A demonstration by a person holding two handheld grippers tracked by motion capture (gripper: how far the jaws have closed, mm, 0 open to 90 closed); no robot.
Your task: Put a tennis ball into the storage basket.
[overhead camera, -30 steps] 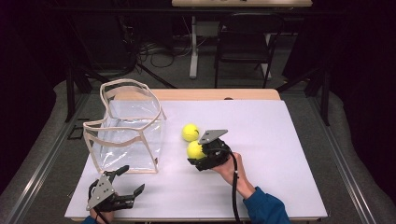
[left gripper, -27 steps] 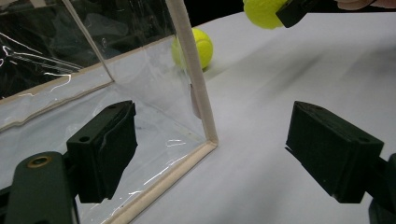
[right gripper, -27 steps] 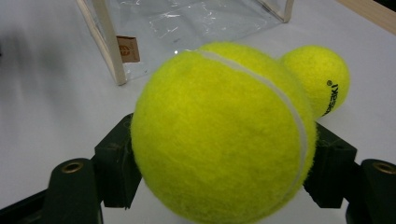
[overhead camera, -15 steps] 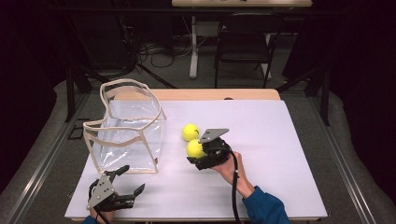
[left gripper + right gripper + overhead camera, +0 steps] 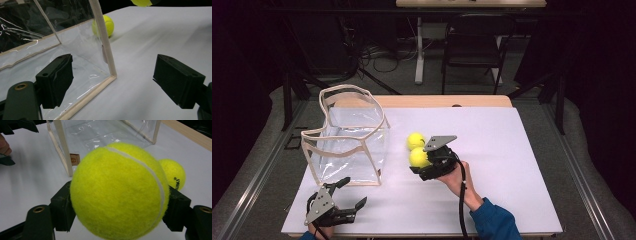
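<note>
My right gripper (image 5: 422, 161) is shut on a yellow tennis ball (image 5: 418, 157) and holds it just above the white table (image 5: 512, 150); up close the ball (image 5: 117, 190) sits squeezed between both black jaws. A second tennis ball (image 5: 415, 140) lies on the table right behind it, also seen past the held ball (image 5: 175, 176) and beyond the bag's corner (image 5: 106, 25). A clear plastic bag with beige trim (image 5: 347, 137) stands open to the left. My left gripper (image 5: 348, 194) rests open near the table's front-left edge, its jaws astride the bag's near corner (image 5: 110, 67) without touching it.
A wooden strip (image 5: 422, 101) runs along the table's far edge. Behind the table stand a dark chair (image 5: 472, 45) and a white post (image 5: 418, 50) among floor cables. Bare white surface stretches to the right of my right hand.
</note>
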